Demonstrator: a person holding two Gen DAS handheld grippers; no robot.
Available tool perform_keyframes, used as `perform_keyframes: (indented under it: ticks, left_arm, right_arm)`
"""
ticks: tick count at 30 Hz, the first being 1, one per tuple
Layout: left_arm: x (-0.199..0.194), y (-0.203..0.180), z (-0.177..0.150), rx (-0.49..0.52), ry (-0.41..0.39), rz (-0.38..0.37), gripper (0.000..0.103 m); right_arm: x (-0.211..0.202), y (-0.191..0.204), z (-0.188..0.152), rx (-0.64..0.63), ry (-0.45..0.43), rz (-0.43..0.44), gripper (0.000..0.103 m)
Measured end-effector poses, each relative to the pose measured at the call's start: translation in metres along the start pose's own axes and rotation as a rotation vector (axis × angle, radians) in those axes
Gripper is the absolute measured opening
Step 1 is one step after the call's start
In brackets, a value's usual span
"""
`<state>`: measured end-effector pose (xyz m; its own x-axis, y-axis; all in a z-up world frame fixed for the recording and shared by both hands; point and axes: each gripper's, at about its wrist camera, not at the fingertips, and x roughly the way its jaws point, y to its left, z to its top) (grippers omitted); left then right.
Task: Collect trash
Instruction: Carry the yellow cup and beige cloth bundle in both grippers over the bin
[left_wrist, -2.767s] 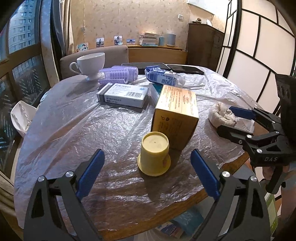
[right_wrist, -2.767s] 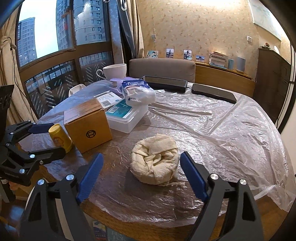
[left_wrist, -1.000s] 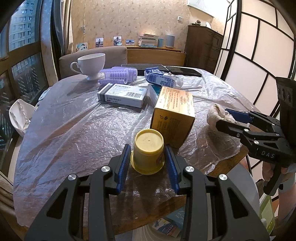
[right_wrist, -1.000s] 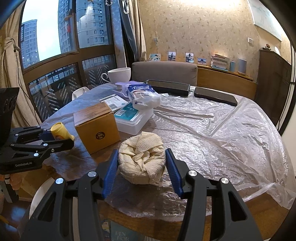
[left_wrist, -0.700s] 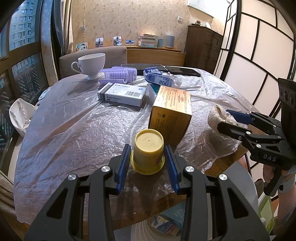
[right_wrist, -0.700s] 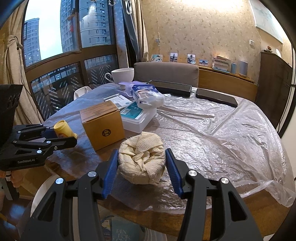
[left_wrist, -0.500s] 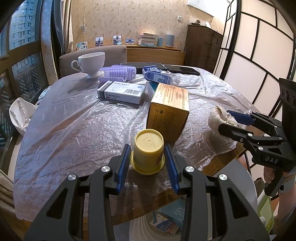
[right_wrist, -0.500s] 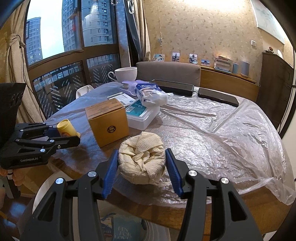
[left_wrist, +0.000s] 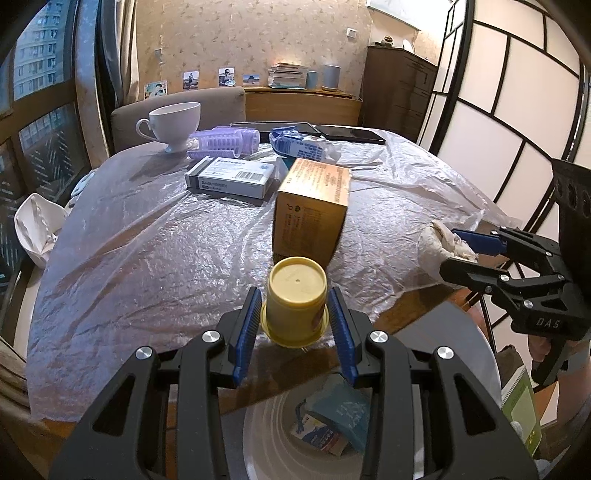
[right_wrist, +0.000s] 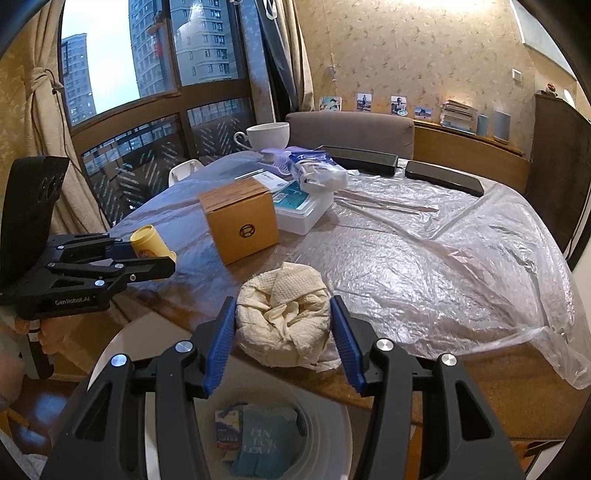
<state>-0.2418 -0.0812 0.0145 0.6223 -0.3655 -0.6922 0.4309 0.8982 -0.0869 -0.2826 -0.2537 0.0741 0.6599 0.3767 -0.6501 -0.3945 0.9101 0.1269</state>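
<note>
A yellow cup (left_wrist: 296, 300) is being pinched, upside down, by the left tongs (left_wrist: 295, 317). A ball of paper (right_wrist: 283, 317) is being pinched by the right tongs (right_wrist: 282, 332). Both are being held at the near edge of the table (right_wrist: 461, 365). A white bin (right_wrist: 328, 439) is waiting at 6 o'clock, just below. The carrying step looks nearly done. Next, both tongs likely need to be spread over the bin.

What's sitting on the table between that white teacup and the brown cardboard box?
In the left wrist view, between the white teacup and the cardboard box lie purple ribbed plastic items and a flat white-and-grey carton.
</note>
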Motion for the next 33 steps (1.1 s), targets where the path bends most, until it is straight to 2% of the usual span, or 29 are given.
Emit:
perform_keyframes:
  ticks: [12,33]
  left_arm:
    - [-0.014,-0.018,-0.013,0.066,0.033,-0.007,0.039]
    - [-0.011,-0.037,-0.040,0.088,0.116,-0.051,0.040]
  right_arm:
    - [-0.016,0.013,-0.008,-0.042,0.032,0.034,0.050]
    - [-0.018,0.038,-0.037,-0.073,0.097,0.084,0.050]
